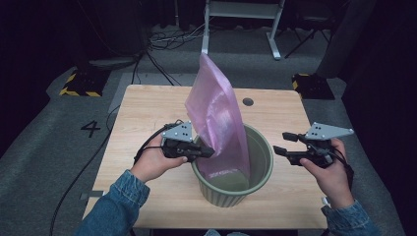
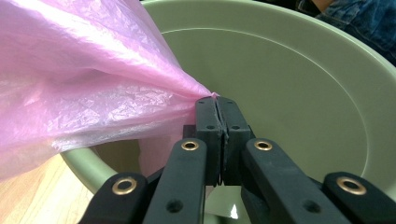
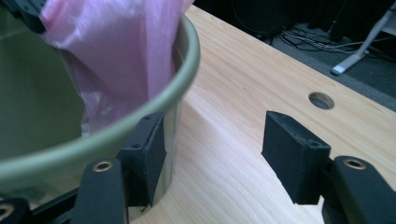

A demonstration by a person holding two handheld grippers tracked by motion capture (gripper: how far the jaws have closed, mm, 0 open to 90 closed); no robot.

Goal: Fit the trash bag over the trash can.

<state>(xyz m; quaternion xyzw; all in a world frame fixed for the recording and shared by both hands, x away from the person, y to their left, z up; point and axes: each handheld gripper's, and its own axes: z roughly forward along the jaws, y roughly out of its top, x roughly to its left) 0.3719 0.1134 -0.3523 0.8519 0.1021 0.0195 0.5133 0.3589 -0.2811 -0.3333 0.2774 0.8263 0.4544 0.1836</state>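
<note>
Light wooden table (image 1: pixel 147 105) with a round hole (image 1: pixel 248 102) near its far edge; green ribbed bin (image 1: pixel 260 172) upright on it

We see the table (image 1: pixel 147 108) lit evenly from above while the room around it sinks into near-black; the pink bag (image 1: pixel 216 118) glows and shows soft glare. In the gripper views the near black jaws look slightly soft, and shadows stay faint
</note>
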